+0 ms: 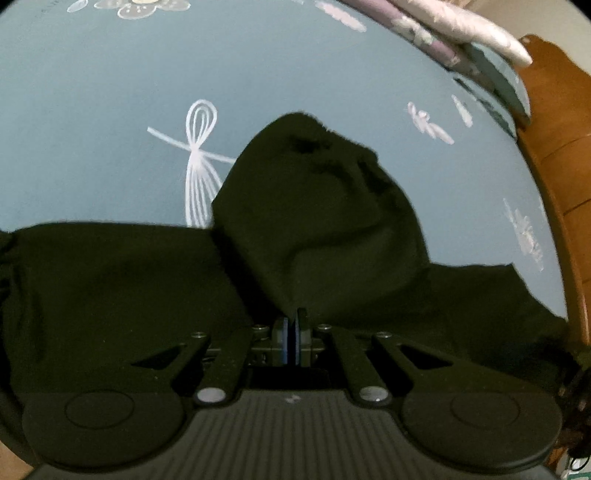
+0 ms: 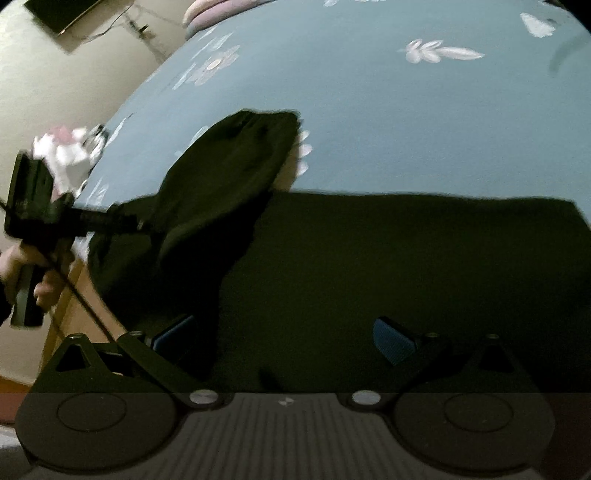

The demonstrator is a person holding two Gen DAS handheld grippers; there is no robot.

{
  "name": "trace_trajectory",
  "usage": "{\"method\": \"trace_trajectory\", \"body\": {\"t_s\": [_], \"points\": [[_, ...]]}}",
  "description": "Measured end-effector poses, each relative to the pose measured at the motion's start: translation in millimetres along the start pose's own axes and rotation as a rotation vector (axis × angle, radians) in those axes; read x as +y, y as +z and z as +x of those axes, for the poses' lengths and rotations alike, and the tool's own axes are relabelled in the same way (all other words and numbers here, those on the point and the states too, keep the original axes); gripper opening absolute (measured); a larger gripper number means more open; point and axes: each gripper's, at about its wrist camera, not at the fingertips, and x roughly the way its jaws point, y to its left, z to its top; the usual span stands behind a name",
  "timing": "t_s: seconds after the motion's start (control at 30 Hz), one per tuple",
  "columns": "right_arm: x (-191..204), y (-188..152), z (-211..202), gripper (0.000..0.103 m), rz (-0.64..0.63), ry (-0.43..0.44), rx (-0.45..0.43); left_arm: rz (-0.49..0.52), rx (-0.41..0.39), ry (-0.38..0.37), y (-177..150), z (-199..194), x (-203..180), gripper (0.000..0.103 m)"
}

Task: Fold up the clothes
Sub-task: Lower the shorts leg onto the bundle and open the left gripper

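Left gripper (image 1: 291, 325): jaws pinched together on a fold of the dark garment (image 1: 314, 221); blue pads meet with cloth between them. Seen from the right wrist view, this gripper (image 2: 142, 224) reaches in from the bed's edge, held by a hand (image 2: 22, 266).

Right gripper (image 2: 284, 339): spread wide, blue pads (image 2: 391, 339) well apart, nothing between them. It hovers low over the flat body of the garment.

Garment: black or very dark green, kind hard to tell. Main panel lies flat across the near part of the bed (image 2: 369, 110). One part, likely a sleeve or leg (image 2: 236, 166), rises from the left gripper's pinch and drapes over toward the far side, its end resting on the sheet.

Bed: blue sheet with white leaf and flower prints; pillows (image 1: 461, 22) at the head, wooden frame (image 1: 554, 129) alongside. A pale pink-and-white bundle (image 2: 66, 151) sits near the bed's edge beyond the left gripper.

Step, as judged: the lifted part is being carried across the body to make a fold. Whether this is an early or late fold cannot be settled.

Doing it well:
- keep the pinch firm, so that the cloth does not slip
- carry the part low and taut, so no slack bunches beneath
- right gripper could pin the flat panel, so it does not drag
- lay the edge straight along the body before letting go

Risk: dark cloth hides creases; check the edge line against the sheet.
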Motion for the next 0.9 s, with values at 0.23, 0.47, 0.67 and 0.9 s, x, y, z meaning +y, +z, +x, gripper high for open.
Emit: {"method": "trace_trajectory", "body": {"t_s": [0.23,0.47,0.67,0.9], "points": [[-35,30,4,0.103,0.012,-0.208,-0.130,0.005,0.044,0.020,-3,2,7,0.005],[-53,48,47,0.103,-0.008,-0.292,-0.141,0.062,0.082,0.041,-8,-2,4,0.005],[-36,49,39,0.103,-0.104,-0.346,-0.145,0.216,0.092,0.076,-5,-8,-20,0.011],[-37,24,-9,0.103,-0.063,-0.394,-0.155,0.373,-0.006,0.147,14,-25,-56,0.027]]}}
